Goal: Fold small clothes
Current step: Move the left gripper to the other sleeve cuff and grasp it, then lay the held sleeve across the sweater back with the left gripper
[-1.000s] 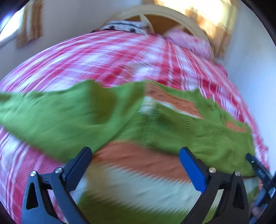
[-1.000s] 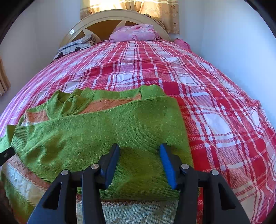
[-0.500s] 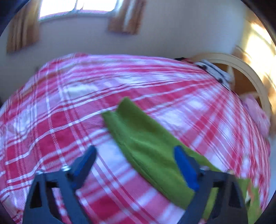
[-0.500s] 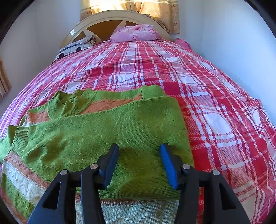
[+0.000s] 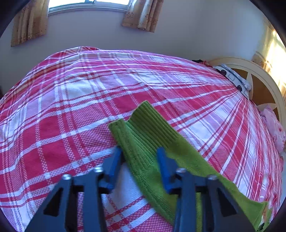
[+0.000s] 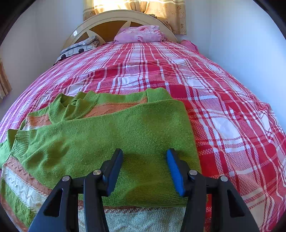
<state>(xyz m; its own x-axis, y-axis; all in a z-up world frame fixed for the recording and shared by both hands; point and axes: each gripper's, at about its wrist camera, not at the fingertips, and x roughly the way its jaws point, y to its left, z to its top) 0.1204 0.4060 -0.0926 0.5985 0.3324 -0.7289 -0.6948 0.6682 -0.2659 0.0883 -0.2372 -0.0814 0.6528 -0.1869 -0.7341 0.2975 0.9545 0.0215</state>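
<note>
A green knit sweater [image 6: 107, 135] with orange and white stripes lies on the red plaid bedspread [image 6: 214, 107], one sleeve folded across its body. My right gripper [image 6: 144, 157] hangs open just over that folded part, and nothing is pinched between its blue pads. In the left wrist view the sweater's other green sleeve [image 5: 148, 128] stretches out over the bedspread [image 5: 71, 107]. My left gripper [image 5: 140, 155] straddles it just behind the ribbed cuff. Its jaws are closing, and the bunched knit fills the gap between the pads.
A cream headboard [image 6: 110, 23] stands at the far end with a pink pillow [image 6: 141, 33] and a patterned pillow [image 6: 78, 48] against it. A white wall [image 6: 241, 44] runs close along the bed's right side. A curtained window [image 5: 85, 3] sits above the far wall.
My left gripper swung away from the sweater's body out to the sleeve's cuff and narrowed its jaws around it. The cuff has puckered up. The right gripper has not moved.
</note>
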